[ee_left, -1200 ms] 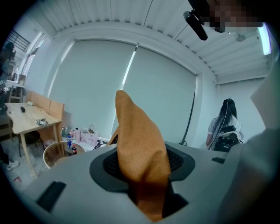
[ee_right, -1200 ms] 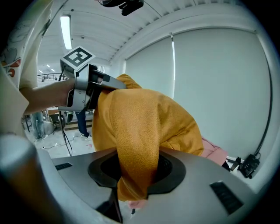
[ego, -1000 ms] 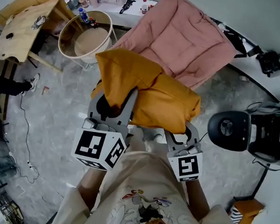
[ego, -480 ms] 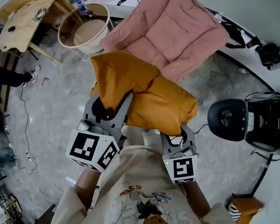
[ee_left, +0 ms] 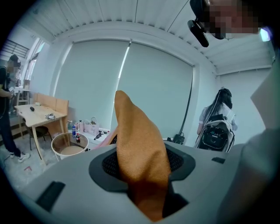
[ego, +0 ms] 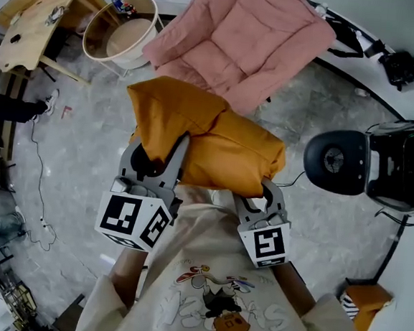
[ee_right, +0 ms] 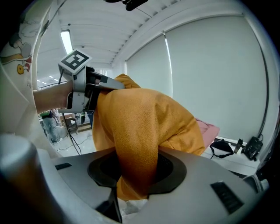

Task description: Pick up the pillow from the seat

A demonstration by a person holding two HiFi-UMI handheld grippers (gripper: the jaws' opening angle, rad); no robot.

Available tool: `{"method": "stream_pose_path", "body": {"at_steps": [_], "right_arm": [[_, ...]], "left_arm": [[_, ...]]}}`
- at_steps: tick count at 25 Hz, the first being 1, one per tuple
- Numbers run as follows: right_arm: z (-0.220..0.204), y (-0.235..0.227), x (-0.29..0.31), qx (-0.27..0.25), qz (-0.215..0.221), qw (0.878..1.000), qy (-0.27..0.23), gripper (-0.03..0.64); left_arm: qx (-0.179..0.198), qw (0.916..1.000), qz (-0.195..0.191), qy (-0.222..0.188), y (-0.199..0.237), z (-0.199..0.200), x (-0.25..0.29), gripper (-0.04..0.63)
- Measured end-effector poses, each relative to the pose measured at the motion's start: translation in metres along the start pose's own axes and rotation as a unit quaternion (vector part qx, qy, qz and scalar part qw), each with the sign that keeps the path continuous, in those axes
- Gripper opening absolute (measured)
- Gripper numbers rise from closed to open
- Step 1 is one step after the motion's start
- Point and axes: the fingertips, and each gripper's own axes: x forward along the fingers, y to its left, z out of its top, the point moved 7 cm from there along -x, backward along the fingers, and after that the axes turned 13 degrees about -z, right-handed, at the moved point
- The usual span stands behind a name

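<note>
The orange pillow (ego: 216,144) hangs clear of the pink padded seat (ego: 247,38), in the air above the grey floor (ego: 86,150), just off the seat's front edge and close to the person's chest. The left hand-held gripper (ego: 157,153) pinches a fold at the pillow's left corner; in the left gripper view a ridge of orange cover stands up between the jaws, squeezed deep in their throat. The right hand-held gripper (ego: 256,194) is clamped on a bunch of cover at the pillow's near right edge, and the bulk billows out beyond its jaws. Both holds seem to be on loose cover rather than on the stuffing, so the likeliest trouble is cloth creeping out of a pinch. Drawing the two hands apart would tug the cover taut and could strip it from the weaker grip, probably the shallower right one. With one side gone, the pillow would swing and could drop onto the floor. It also blocks the view below, where a cable (ego: 36,182) trails and a black stool (ego: 337,162) stands near the right side.
</note>
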Motion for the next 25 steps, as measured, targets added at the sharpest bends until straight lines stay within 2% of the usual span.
{"method": "stream_pose_path", "body": {"at_steps": [7, 20, 25], "right_arm": [[0.001, 0.005, -0.007, 0.009, -0.002, 1.0, -0.006, 0.155], [0.003, 0.013, -0.005, 0.003, -0.006, 1.0, -0.017, 0.155], [0.001, 0.018, -0.006, 0.005, 0.001, 1.0, -0.014, 0.155]], "left_arm": [[0.021, 0.9998, 0.003, -0.007, -0.008, 0.007, -0.008, 0.21], [0.025, 0.9996, -0.005, -0.012, -0.003, 0.007, -0.017, 0.212], [0.023, 0.9997, 0.003, -0.009, -0.002, 0.004, -0.023, 0.21]]}}
